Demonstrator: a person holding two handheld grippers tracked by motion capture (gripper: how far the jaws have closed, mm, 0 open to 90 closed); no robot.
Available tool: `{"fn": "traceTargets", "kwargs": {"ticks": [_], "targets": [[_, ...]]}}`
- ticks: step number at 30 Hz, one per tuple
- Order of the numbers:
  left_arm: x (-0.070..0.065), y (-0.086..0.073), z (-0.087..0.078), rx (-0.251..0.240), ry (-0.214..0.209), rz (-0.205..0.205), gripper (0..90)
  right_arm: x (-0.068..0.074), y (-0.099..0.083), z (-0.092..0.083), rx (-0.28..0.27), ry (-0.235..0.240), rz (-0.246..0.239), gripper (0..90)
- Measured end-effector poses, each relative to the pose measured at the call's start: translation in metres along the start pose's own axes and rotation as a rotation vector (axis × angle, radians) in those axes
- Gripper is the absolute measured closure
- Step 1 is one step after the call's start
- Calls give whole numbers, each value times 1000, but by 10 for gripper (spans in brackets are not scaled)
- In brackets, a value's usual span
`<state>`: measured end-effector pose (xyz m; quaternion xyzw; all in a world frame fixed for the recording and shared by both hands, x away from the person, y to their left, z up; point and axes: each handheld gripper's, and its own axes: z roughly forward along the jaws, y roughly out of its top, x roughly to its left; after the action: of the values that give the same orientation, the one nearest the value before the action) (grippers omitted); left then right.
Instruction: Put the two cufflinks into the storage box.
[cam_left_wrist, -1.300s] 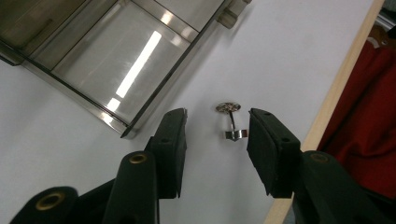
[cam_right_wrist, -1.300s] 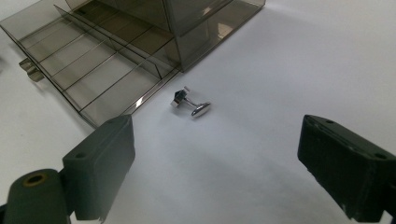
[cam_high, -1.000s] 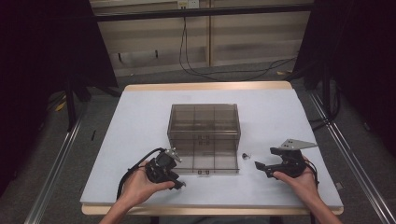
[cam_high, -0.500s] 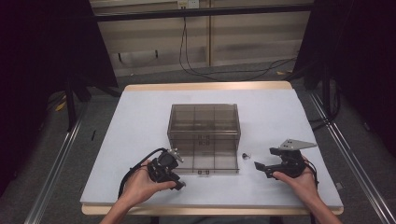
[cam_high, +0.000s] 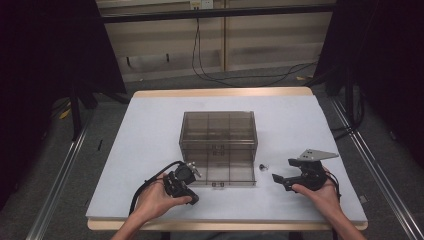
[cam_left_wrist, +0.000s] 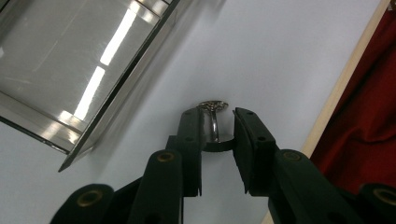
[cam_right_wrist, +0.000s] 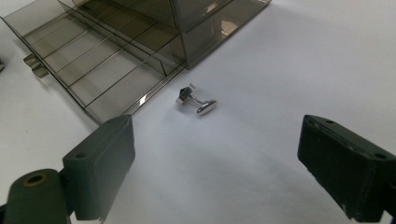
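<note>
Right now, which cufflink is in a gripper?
The cufflink clamped in the left gripper. The other cufflink lies loose on the table, ahead of the open right gripper.

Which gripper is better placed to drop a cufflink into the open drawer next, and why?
The left gripper: its jaws have just closed on a cufflink beside the open drawer. The right gripper is open, with the other cufflink on the table.

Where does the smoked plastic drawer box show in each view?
High view: drawer box at the table's centre, bottom drawer pulled out toward the person.
Left gripper view: upper left, a corner of the pulled-out drawer.
Right gripper view: upper left, the divided drawer open.
Shared landmark: white tabletop under it.
</note>
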<state>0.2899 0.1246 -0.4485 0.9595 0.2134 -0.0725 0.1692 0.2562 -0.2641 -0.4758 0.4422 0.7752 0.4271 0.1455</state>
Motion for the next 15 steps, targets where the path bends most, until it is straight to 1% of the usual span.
{"fn": "traceTargets", "kwargs": {"ticks": [2, 3, 5, 6, 7, 9, 10, 11, 12, 13, 14, 15], "targets": [[0, 0, 0, -2, -5, 1, 699, 0, 0, 0, -1, 2, -1, 105], [-2, 0, 1, -2, -7, -12, 699, 0, 0, 0, -3, 4, -3, 104], [-2, 0, 1, 6, 5, -4, 712, 0, 0, 1, -2, 4, -2, 103], [0, 1, 0, 13, 3, 11, 729, 0, 0, 1, -2, 4, -3, 103], [0, 0, 1, 5, 0, 0, 730, 0, 0, 1, -1, 5, -2, 103], [1, 0, 0, 11, 0, 1, 731, 0, 0, 1, -1, 5, -3, 103], [0, -1, 1, -12, 0, -10, 732, 0, 0, 1, 0, 4, -4, 103], [1, -1, 0, 3, 3, 18, 731, 0, 0, 1, 0, 4, -3, 103], [2, -5, -1, -14, -3, 25, 731, 0, 0, 0, 1, 7, 0, 103], [2, -5, -1, -14, -3, 25, 731, 0, 0, 0, 1, 7, 0, 103], [0, -7, 1, -56, -5, -17, 731, 0, 0, 0, 1, 7, 0, 103], [1, -8, 0, -57, -7, -3, 732, 0, 0, 0, 1, 8, 0, 103]]}}
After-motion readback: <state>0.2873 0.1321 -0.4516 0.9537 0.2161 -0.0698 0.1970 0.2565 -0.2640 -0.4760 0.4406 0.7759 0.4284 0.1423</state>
